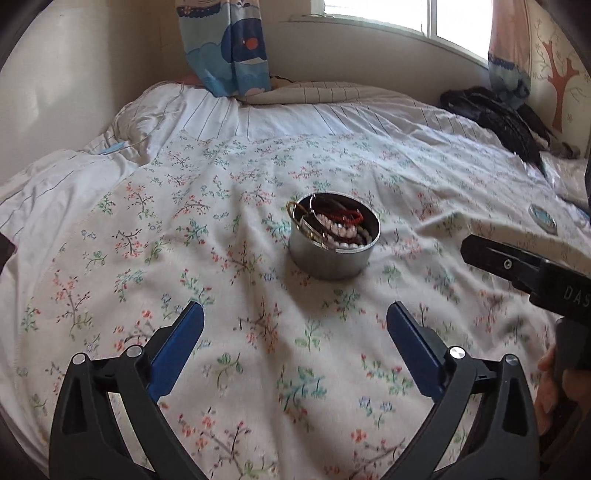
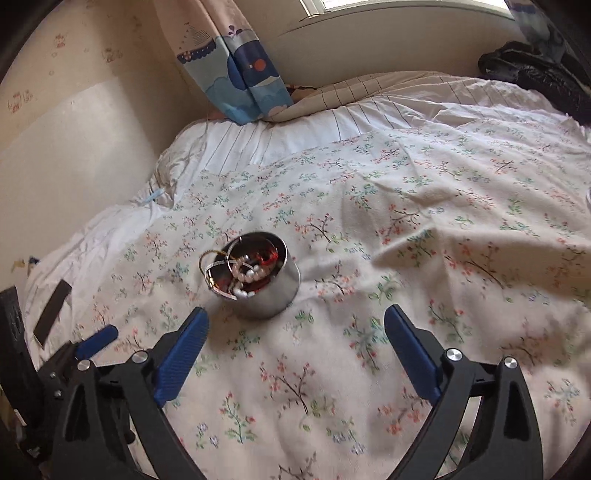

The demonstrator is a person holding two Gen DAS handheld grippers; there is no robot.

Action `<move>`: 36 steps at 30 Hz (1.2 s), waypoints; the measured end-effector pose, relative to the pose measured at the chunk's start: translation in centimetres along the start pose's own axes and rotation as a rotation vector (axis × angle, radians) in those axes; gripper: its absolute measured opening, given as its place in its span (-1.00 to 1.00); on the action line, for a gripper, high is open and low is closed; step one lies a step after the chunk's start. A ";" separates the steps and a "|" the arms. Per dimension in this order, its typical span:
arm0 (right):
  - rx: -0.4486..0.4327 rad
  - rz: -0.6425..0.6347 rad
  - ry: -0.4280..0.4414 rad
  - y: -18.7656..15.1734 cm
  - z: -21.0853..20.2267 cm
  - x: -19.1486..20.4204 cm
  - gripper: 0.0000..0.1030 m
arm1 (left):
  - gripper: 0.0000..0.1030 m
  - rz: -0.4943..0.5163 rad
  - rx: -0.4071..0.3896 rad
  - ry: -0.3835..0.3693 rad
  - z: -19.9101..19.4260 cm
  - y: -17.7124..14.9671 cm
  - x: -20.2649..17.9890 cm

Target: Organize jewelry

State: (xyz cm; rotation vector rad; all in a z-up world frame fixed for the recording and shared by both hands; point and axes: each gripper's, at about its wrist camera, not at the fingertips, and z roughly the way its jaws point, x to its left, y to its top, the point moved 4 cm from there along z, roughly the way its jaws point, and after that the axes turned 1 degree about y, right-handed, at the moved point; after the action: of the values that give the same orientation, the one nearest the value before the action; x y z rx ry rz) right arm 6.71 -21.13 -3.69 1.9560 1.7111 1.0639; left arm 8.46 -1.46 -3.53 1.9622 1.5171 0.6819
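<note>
- A bedroom in a home.
- A bed [image 1: 110, 206] filling nearly the whole view, spread with a floral blanket [image 1: 258, 350] over a white striped quilt [image 1: 280, 114].
- A child's curtain [image 1: 225, 48] printed with a whale and boats, hanging at the far edge of the bed below a bright window [image 1: 391, 14].
- Cream walls with a tree decal [image 1: 561, 85] at the far right corner.
- Dark clothing [image 1: 495, 110] heaped at that same corner of the bed.

Silver tin [image 1: 334, 254] w/ white pearls [image 1: 341, 233] (red cord too); floral bedspread [image 1: 229, 350]; blue-padded tools.
</note>
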 end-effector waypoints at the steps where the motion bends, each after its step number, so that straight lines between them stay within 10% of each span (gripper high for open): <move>1: 0.012 -0.015 -0.017 -0.9 -0.6 0.1 0.82 | 0.85 0.007 0.016 -0.001 -0.6 -0.6 0.1; 19: -0.016 -0.100 -0.253 -7.3 -7.8 1.7 0.86 | 0.85 -0.091 -0.075 0.081 -7.0 -5.4 1.3; 36: -0.031 -0.065 -0.264 -7.3 -8.2 1.0 0.86 | 0.85 -0.083 -0.097 0.076 -8.3 -5.6 1.7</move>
State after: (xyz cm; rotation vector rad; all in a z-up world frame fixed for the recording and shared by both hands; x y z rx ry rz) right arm -4.23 -20.37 -2.87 1.9113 1.5926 0.7653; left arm -0.71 2.31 -1.44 1.8096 1.5709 0.7869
